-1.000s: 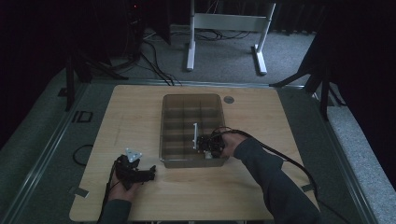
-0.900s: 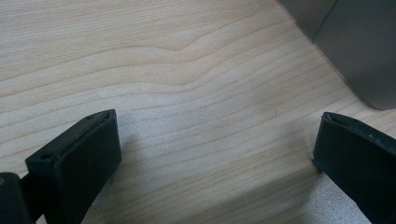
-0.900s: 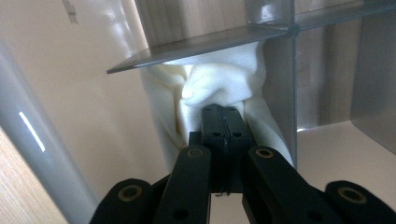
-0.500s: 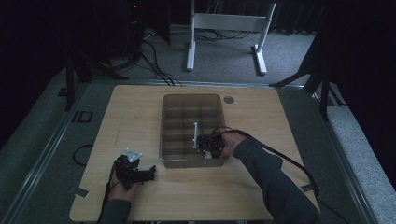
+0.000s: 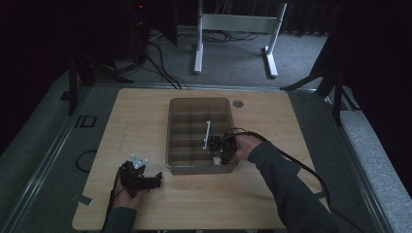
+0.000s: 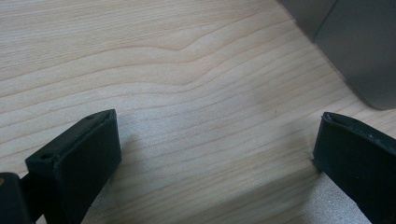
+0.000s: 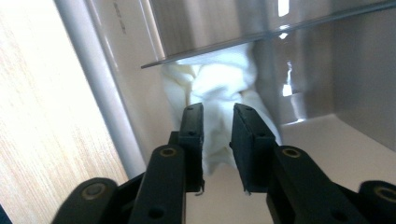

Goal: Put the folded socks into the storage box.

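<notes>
White cloth (image 7: 219,98) lies bunched in the near right compartment of the grey divided bin (image 5: 176,141). The right gripper (image 7: 217,116) has just been opening; the cloth sits between its parted jaws, seemingly released and placed. A divider wall overhangs it. The left gripper (image 6: 215,154) rests spread wide on the wooden table (image 6: 177,60). Beyond stands a desk frame (image 5: 233,29).

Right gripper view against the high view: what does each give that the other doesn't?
Right gripper view: a white cloth bunched in a corner compartment of the grey bin; the right gripper has just been opening, with the cloth in the gap, unpinched. High view: the left gripper low over the wooden table, its jaws apart. Both: bin, right gripper, table.
</notes>
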{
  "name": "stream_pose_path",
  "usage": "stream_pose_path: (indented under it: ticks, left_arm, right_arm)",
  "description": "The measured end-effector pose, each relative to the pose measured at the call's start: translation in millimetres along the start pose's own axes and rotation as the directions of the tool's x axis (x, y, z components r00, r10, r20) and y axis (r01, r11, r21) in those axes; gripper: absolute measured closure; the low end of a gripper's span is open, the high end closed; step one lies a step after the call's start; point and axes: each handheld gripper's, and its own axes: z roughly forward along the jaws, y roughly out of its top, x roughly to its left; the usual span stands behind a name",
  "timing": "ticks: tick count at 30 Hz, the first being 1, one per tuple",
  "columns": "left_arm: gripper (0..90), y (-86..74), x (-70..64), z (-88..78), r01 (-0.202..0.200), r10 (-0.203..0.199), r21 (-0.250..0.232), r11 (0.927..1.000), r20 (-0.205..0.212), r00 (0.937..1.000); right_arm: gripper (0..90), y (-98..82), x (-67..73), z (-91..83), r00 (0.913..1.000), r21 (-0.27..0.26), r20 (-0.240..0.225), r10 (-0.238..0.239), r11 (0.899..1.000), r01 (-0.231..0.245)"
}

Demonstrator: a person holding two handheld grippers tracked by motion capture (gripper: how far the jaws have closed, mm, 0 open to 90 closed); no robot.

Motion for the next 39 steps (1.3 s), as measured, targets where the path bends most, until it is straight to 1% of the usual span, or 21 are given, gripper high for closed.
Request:
stream_pose_path:
  ticks: [3,5,7,10,17,19,22,24,25,26,27,28,30,32,34,35,36,37,39]
  left_arm:
    - [1.0,-0.1,-0.2,0.1,0.003,-0.003,-0.001,1.0,0.001,1.0]
    - [1.0,0.0,-0.2,0.1,0.002,-0.002,-0.001,1.0,0.001,1.0]
    - [1.0,0.0,-0.2,0.1,0.002,-0.002,-0.001,1.0,0.001,1.0]
    - [1.0,0.0,-0.1,0.0,0.001,-0.001,0.0,1.0,0.001,1.0]
    - [1.1,0.0,-0.1,0.1,0.002,-0.002,-0.001,1.0,0.001,1.0]
    - [1.0,-0.1,-0.1,0.0,0.002,-0.002,-0.001,1.0,0.001,1.0]
    - [1.0,0.0,-0.1,0.1,0.002,-0.002,-0.001,1.0,0.001,1.0]
    - [1.0,0.0,-0.1,0.0,0.002,-0.002,0.0,1.0,0.001,1.0]
    - [1.0,0.0,-0.1,0.0,0.002,-0.002,-0.001,1.0,0.001,1.0]
    - [1.0,0.0,-0.1,0.0,0.002,-0.002,0.0,1.0,0.0,1.0]
    - [1.0,0.0,-0.2,0.1,0.002,-0.002,-0.001,1.0,0.0,1.0]
    - [1.0,0.0,-0.2,0.1,0.003,-0.003,-0.001,1.0,0.0,1.0]
    - [1.0,0.0,-0.1,0.1,0.001,-0.001,-0.001,1.0,0.0,1.0]
    - [1.0,0.0,-0.1,0.1,0.001,-0.001,-0.001,1.0,0.0,1.0]
    - [1.0,0.0,0.0,0.0,0.0,0.0,0.0,1.0,0.001,1.0]
    - [1.0,0.0,0.0,0.0,0.0,0.0,0.0,1.0,0.001,1.0]
    - [1.0,0.0,0.0,0.0,0.0,0.0,0.0,1.0,0.001,1.0]
    - [1.0,0.0,-0.1,0.1,0.001,-0.001,-0.001,1.0,0.001,1.0]
    - [1.0,-0.1,-0.2,0.1,0.003,-0.003,-0.001,1.0,0.001,1.0]
  right_arm:
    - [68.9,-4.9,-3.6,-10.7,0.9993,-0.058,0.019,0.031,0.998,-0.03]
    - [68.1,-8.0,-6.2,-17.1,0.9977,-0.1,0.036,0.058,0.994,-0.054]
    - [66.6,-10.8,-7.5,-21.9,0.996,-0.128,0.043,0.078,0.989,-0.072]
    - [66.0,-15.0,-8.8,-25.9,0.9936,-0.161,0.054,0.099,0.983,-0.089]
    - [65.7,-27.3,-9.0,-31.1,0.9865,-0.211,0.077,0.145,0.969,-0.126]
    - [65.6,-31.9,-9.3,-33.0,0.9845,-0.235,0.082,0.155,0.963,-0.132]
    - [65.3,-38.6,-8.7,-35.8,0.9792,-0.265,0.092,0.181,0.952,-0.151]
    - [64.9,-42.8,-8.1,-36.9,0.9751,-0.276,0.096,0.2,0.946,-0.167]
    - [64.8,-44.9,-8.1,-37.0,0.9733,-0.284,0.105,0.204,0.944,-0.167]
    - [64.8,-46.8,-7.6,-37.7,0.97,-0.29,0.107,0.219,0.94,-0.18]
    - [64.8,-48.7,-7.7,-37.6,0.9687,-0.299,0.106,0.225,0.936,-0.184]
    - [64.6,-50.5,-7.7,-37.4,0.9682,-0.305,0.108,0.226,0.934,-0.184]
    - [64.2,-53.4,-7.0,-36.2,0.9644,-0.316,0.108,0.241,0.928,-0.197]
    - [64.0,-55.5,-6.5,-34.0,0.9603,-0.321,0.117,0.253,0.925,-0.205]
    - [64.0,-57.9,-6.6,-32.6,0.9542,-0.327,0.126,0.271,0.919,-0.218]
    - [64.0,-57.9,-6.6,-32.6,0.9542,-0.327,0.126,0.271,0.919,-0.218]
    - [64.0,-59.3,-6.7,-32.0,0.9514,-0.331,0.131,0.279,0.917,-0.223]
    - [64.0,-62.3,-6.5,-31.2,0.9463,-0.342,0.131,0.296,0.91,-0.237]
    - [64.0,-66.1,-6.3,-30.4,0.942,-0.351,0.129,0.31,0.903,-0.249]
